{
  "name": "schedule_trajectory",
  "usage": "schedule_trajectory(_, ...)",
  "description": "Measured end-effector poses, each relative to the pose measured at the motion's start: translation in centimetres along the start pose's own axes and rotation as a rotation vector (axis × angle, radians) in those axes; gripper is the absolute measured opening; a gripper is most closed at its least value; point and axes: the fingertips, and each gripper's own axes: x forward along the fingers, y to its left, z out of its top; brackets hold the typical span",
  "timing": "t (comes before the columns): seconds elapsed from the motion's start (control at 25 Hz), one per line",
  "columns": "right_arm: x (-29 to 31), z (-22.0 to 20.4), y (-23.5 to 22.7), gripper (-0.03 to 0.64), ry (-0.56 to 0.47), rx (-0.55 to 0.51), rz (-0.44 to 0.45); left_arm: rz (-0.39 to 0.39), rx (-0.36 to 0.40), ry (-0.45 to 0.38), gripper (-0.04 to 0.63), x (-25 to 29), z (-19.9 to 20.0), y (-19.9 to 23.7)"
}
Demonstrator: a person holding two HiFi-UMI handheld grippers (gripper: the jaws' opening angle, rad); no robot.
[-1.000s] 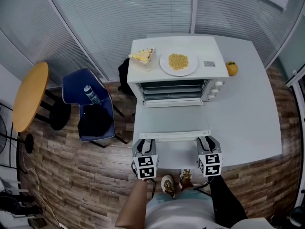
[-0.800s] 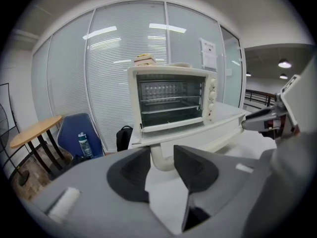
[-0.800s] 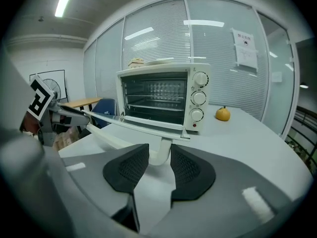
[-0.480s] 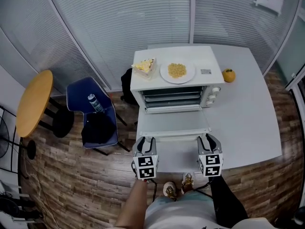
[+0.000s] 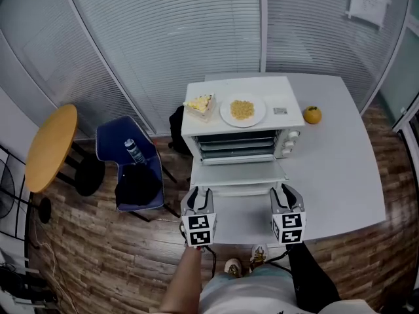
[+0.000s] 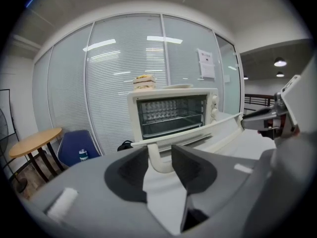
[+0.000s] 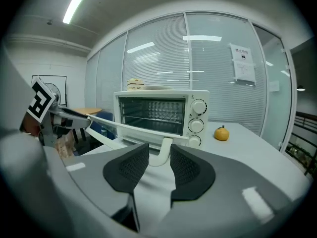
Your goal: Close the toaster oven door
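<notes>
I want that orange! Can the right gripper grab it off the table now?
Probably not yet: the right gripper is closed on the door handle. Once it lets go, bare table leads to the orange.

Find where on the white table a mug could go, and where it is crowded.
Bare: the stretch of table right of the oven and in front of the orange, out to the right edge. Crowded: in front of the oven, where the open door reaches forward; the oven top holds a plate and a cake slice.
</notes>
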Motion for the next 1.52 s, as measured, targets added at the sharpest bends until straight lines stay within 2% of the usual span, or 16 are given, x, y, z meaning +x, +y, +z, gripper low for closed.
schedule_trajectory(0.48, 1.2, 3.4, -0.8, 0.12, -0.062, -0.022, 0.014, 0.054, -0.016, -0.052, 0.169, 1.5, 3.3, 1.4)
schedule_trajectory(0.68, 2.0, 5.3, -1.2, 0.118, -0.096, -0.014, 0.015, 0.091, 0.046, -0.077, 0.169, 1.9, 5.6, 2.2)
schedule_trajectory(0.96, 3.1, 7.7, -2.0, 0.118, -0.134, 0.0, 0.025, 0.094, 0.006, -0.117, 0.169, 2.8, 7.9, 2.7)
schedule_trajectory(1.2, 4.5, 9.6, -2.6, 0.118, -0.167, -0.002, 0.024, 0.07, 0.02, -0.151, 0.164, 3.9, 9.8, 2.3)
schedule_trajectory(1.52, 6.7, 11.9, -3.4, 0.118, -0.198, -0.037, 0.017, 0.077, -0.005, -0.181, 0.163, 5.8, 12.0, 3.1)
